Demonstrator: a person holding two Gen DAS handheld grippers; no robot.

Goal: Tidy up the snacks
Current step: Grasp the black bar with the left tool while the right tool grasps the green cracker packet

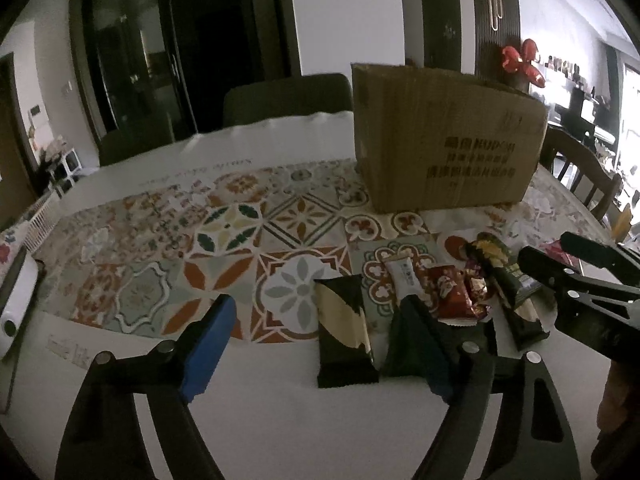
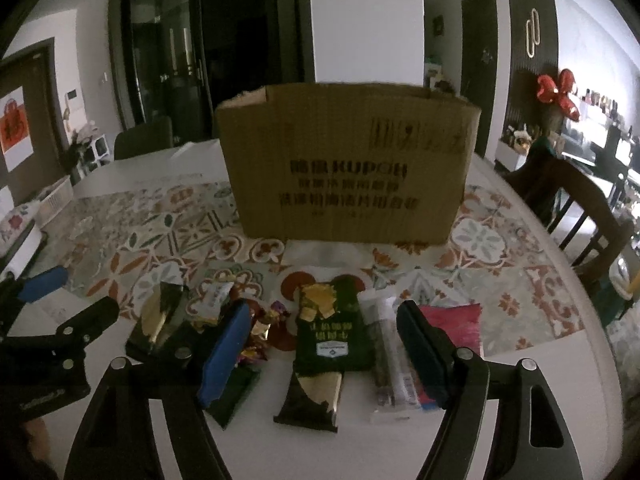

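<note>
Right now my left fingers [image 1: 320, 336] and right fingers [image 2: 324, 354] both gape, holding nothing — the snacks [image 2: 332, 340] lie clustered before the cardboard box [image 2: 348, 164], probably their destination, on a patterned cloth [image 1: 224, 232] across the dim room's table [image 1: 280, 420]

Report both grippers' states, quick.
Left gripper: open, holding nothing, above a black-and-gold snack packet.
Right gripper: open, holding nothing, above the green snack bag.
</note>
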